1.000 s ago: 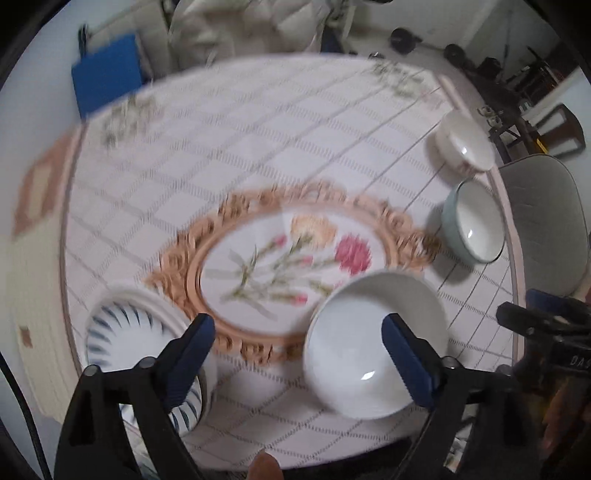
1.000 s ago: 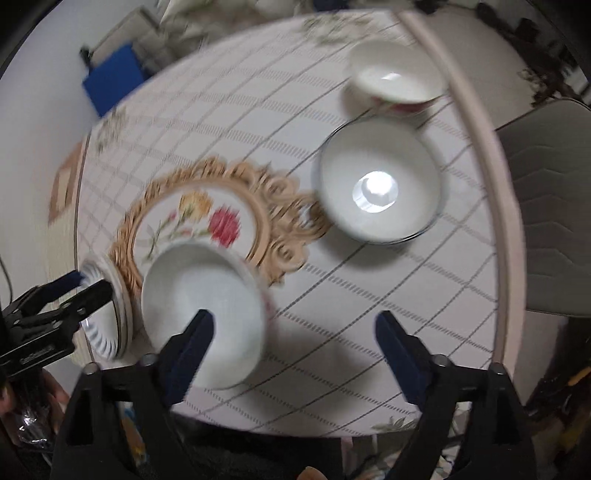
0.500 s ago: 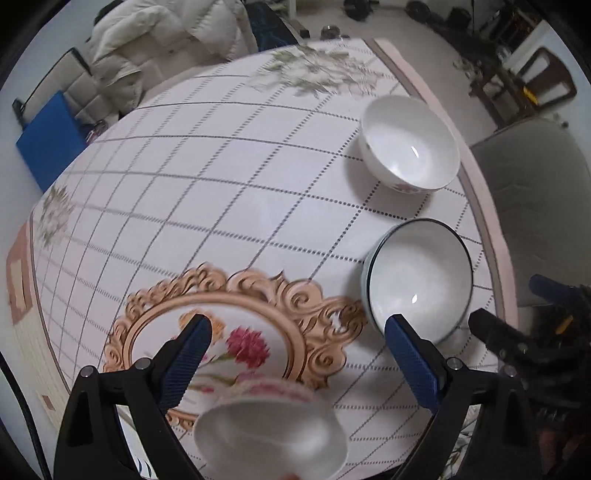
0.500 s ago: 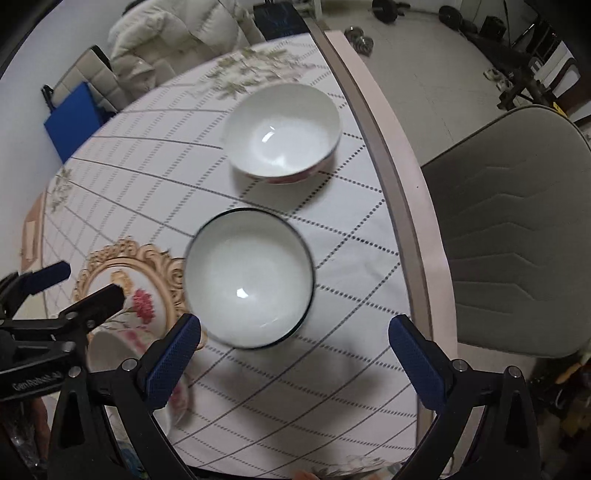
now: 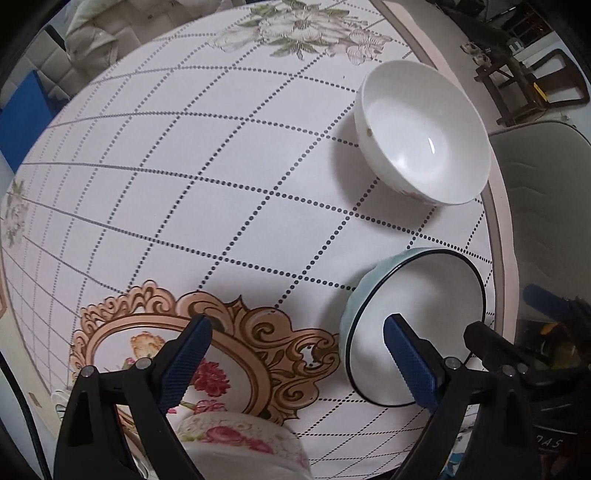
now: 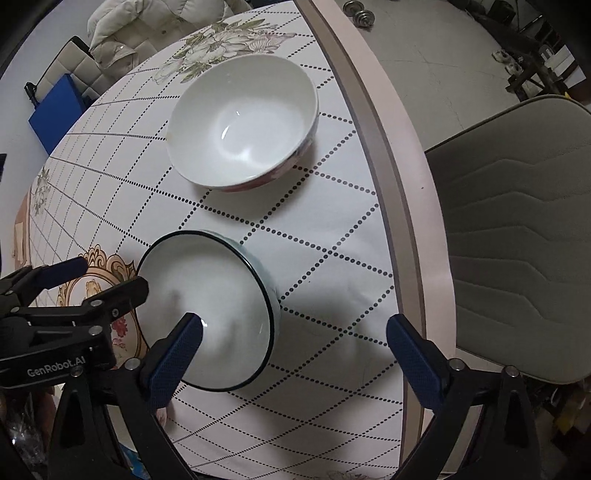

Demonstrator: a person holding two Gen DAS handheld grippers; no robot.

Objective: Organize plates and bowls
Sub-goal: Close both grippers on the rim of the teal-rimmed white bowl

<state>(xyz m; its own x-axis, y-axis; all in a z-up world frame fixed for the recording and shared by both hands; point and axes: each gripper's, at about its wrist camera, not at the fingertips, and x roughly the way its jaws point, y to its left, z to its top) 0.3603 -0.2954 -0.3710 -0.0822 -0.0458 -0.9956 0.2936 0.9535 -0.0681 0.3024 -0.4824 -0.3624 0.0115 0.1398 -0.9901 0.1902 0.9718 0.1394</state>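
Observation:
A pale blue bowl with a dark rim (image 5: 417, 325) (image 6: 207, 306) sits near the table's right edge. A white bowl with red flowers outside (image 5: 424, 133) (image 6: 243, 122) stands beyond it. A third flowered bowl (image 5: 240, 443) shows at the bottom of the left wrist view. My left gripper (image 5: 295, 365) is open, its right finger over the blue bowl's inside, its left finger over the gold frame print. My right gripper (image 6: 295, 358) is open, its left finger over the blue bowl, its right finger near the table edge.
The round table (image 6: 373, 110) has a checked cloth with a gold oval flower print (image 5: 229, 339). A grey chair (image 6: 517, 240) stands close at the right. A blue chair and a white coat (image 6: 147, 22) lie beyond the table.
Both grippers have moved forward and to the right, closer to the blue bowl and the white bowl. The striped plate has left view. Both grippers stayed open.

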